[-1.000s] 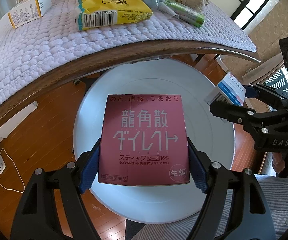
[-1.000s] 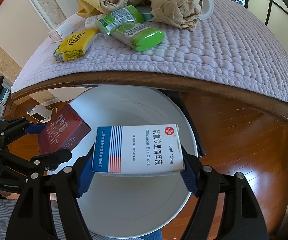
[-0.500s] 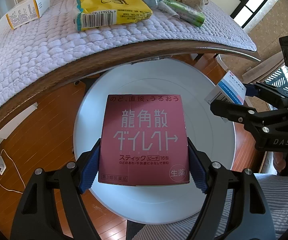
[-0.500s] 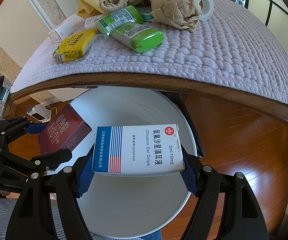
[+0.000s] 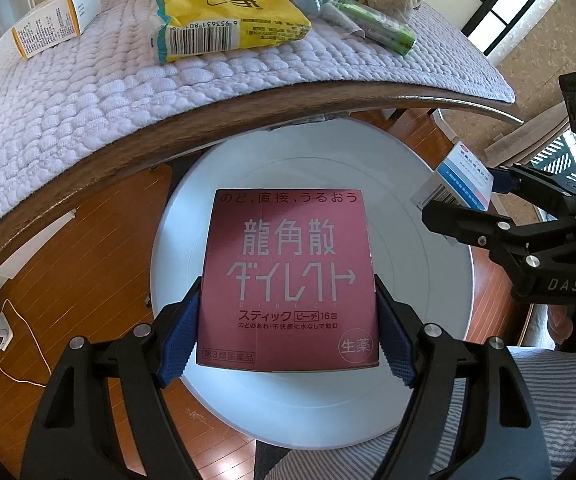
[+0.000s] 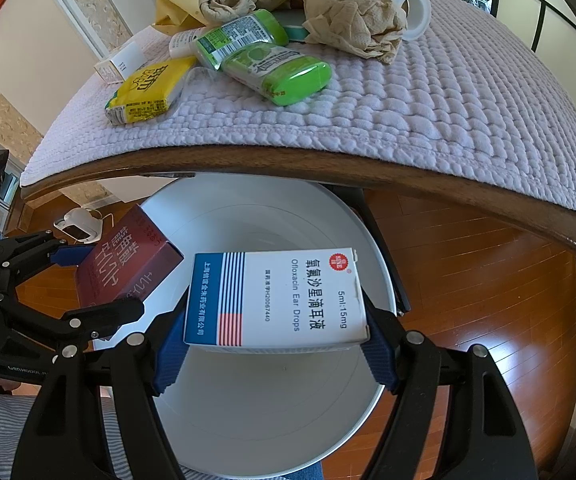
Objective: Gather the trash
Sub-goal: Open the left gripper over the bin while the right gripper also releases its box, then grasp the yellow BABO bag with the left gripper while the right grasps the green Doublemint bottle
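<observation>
While nothing has shifted: left claw (image 5: pixel 288 340) clamping maroon box (image 5: pixel 288 280), right claw (image 6: pixel 273 346) white box (image 6: pixel 275 300) (over bin (image 5: pixel 428 280)).

Two grippers (image 5: pixel 288 336) (image 6: pixel 275 344), two held boxes (image 5: pixel 288 280) (image 6: pixel 277 300) — one white bin (image 5: pixel 420 248).

Both cameras ride on the grippers and look steeply down along the fingers, close above a round white bin (image 5: pixel 428 240) standing on the wood floor by the table edge. The left view faces the bin at frame centre, with the quilted lilac tablecloth (image 5: pixel 87 92) arching across the top. The right view has the same bin (image 6: pixel 328 420) in the lower middle and the cloth (image 6: pixel 448 112) above. Each view catches the other gripper at its side edge: right gripper (image 5: pixel 484 204) at the right edge, left gripper (image 6: pixel 83 276) at the left.
</observation>
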A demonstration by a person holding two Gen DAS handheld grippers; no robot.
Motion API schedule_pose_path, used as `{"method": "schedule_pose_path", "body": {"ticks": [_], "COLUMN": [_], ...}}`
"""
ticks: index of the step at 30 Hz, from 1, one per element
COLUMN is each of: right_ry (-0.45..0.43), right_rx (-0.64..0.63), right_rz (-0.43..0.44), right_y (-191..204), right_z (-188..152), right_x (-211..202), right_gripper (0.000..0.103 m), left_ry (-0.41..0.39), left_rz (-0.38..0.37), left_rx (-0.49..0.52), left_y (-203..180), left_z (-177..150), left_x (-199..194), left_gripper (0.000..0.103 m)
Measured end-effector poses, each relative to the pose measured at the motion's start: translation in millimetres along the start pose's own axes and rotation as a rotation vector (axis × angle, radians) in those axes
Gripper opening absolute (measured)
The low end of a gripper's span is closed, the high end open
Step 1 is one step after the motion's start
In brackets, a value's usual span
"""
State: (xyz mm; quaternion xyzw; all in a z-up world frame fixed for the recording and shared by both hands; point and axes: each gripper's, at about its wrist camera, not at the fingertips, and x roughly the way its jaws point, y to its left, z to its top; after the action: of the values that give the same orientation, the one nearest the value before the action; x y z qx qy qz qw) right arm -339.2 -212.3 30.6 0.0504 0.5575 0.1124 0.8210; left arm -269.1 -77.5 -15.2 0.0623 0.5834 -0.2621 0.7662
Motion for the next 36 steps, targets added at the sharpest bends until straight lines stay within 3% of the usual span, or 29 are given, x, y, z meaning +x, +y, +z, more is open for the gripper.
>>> {"method": "schedule_pose_path", "body": {"ticks": [6,9,17,20,25,29,36], "right_ry": [0.009,0.005,-0.031,-0.075,-0.202,-0.247,-0.267], "right_rx": [0.003,0.009,0.001,-0.022,-0.101,-0.113,-0.182], "right_rz": [0.000,-0.014,-0.036,-0.072,-0.193,-0.150,-0.131], "right_y": [-2.1,-1.9,-8.4,-8.9,-4.6,-5.9,5.6], "right_z": [0.6,-0.1,3.1,5.2,12.6,28.3,49.3], "right_x": [1.1,2.0,-9.4,-23.4,-53.5,-60.6,-44.8], "right_gripper": [0.073,0.082,0.085,0.085,0.095,0.095,0.093], "left_ry": [0.002,-0.001,-0.037,-0.083,-0.209,-0.297,-0.319], "left_rz": [-0.021,-0.023,-0.047,-0.054,-0.070,-0.045,0.001], "left_rx": [0.006,0.004,-0.005,-0.022,-0.066,-0.102,-0.080], "left_y": [4.5,6.1,12.8,17.8,27.5,32.6,34.1], "left_z": [-0.4,0.8,-0.4,-3.7,-1.9,14.7,54.9], "left_x": [-0.2,0.5,-14.9,-31.5,-75.2,-91.3,-80.7], "left_gripper": [0.079,0.085,0.090,0.090,0.093,0.099,0.099]}}
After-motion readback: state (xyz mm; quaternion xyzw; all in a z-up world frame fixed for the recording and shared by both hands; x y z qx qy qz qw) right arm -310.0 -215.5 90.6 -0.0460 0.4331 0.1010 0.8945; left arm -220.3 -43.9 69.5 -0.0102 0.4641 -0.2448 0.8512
